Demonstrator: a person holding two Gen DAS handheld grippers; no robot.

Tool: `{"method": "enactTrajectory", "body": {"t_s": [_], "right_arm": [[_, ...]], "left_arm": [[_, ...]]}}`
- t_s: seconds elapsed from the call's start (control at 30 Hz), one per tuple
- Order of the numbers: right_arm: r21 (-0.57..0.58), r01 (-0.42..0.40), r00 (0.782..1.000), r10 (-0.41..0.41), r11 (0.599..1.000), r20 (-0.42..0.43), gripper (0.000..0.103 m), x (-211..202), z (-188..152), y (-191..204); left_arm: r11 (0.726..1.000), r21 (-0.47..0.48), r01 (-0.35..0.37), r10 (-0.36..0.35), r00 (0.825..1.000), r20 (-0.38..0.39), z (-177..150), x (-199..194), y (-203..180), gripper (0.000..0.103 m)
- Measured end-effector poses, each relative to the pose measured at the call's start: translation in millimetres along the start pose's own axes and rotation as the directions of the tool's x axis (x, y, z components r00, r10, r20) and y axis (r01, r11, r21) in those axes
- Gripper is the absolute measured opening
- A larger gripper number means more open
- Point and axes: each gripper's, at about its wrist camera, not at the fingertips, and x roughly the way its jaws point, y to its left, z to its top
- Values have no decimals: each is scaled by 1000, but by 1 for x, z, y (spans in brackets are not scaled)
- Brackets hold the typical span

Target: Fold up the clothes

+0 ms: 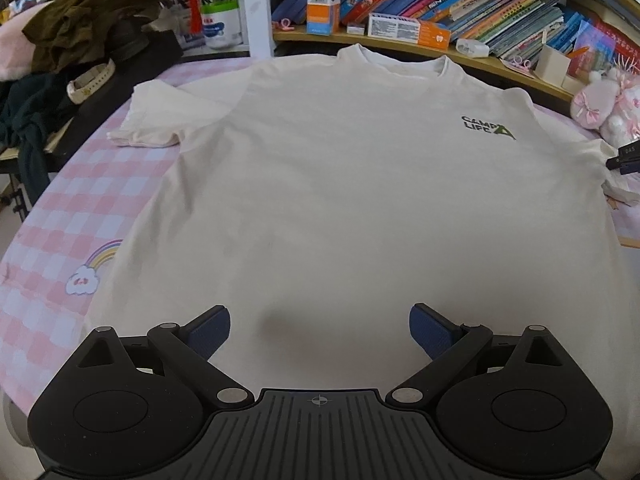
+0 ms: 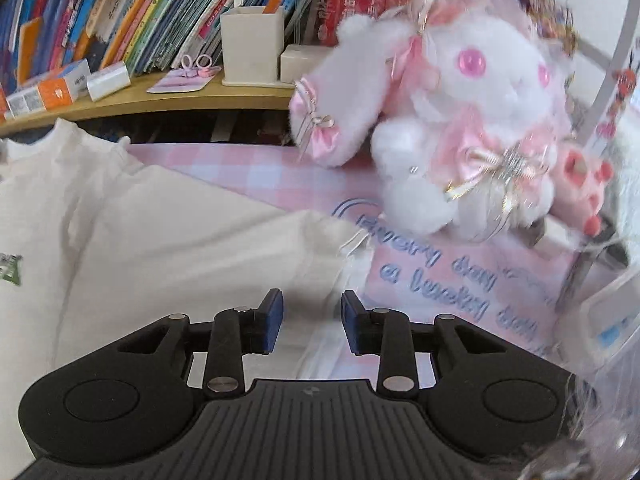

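A: Status on the shirt?

B: One cream T-shirt [image 1: 340, 184], spread flat and face up on the pink checked cloth [image 1: 60, 216], collar toward the bookshelf [image 1: 400, 46]. One small green logo [image 1: 486, 127] on the chest. Both sleeves showing: one out flat on the left of the left wrist view, the other at the right edge, a bit bunched.

A: Grippers?

B: Two. Left gripper [image 1: 319, 334] is over the hem end of the shirt, jaws spread wide, nothing between the blue pads [image 1: 210, 334]. Right gripper [image 2: 311, 326] sits over the sleeve edge [image 2: 320, 240], jaws part way apart with a clear gap, no fabric between them. In the left wrist view its dark tip [image 1: 624, 158] shows at that same sleeve.

A: Holding anything?

B: No. Both released.

A: Clutter count?

B: One pink and white plush rabbit [image 2: 472, 120] on the cloth just beyond the right sleeve. One white pen holder [image 2: 252, 46] on the shelf, one pair of pink scissors [image 2: 196, 65] beside it. One heap of dark clothes [image 1: 80, 40] at the far left, one pale wrist strap [image 1: 90, 80] lying on it. Books: one long leaning row, too many to count.
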Motion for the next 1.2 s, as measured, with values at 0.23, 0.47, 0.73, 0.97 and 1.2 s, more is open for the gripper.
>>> {"method": "enactTrajectory", "body": {"t_s": [0.23, 0.47, 0.73, 0.97, 1.2], "right_arm": [[75, 22, 999, -20, 997, -29, 10, -21, -18, 5], [76, 77, 997, -76, 994, -18, 10, -17, -13, 3], [50, 142, 990, -141, 989, -14, 14, -17, -12, 12], [91, 81, 996, -82, 993, 15, 30, -55, -29, 18], [108, 40, 998, -45, 993, 43, 40, -130, -91, 54]], "left_arm": [[1000, 24, 20, -21, 1000, 21, 5, -1, -9, 98], [1000, 18, 12, -13, 1000, 25, 6, -5, -4, 98], [1000, -8, 2, -2, 999, 45, 4, -12, 18, 98], [1000, -14, 13, -12, 996, 83, 2, -16, 43, 98], [997, 31, 73, -76, 992, 100, -4, -13, 70, 98]]}}
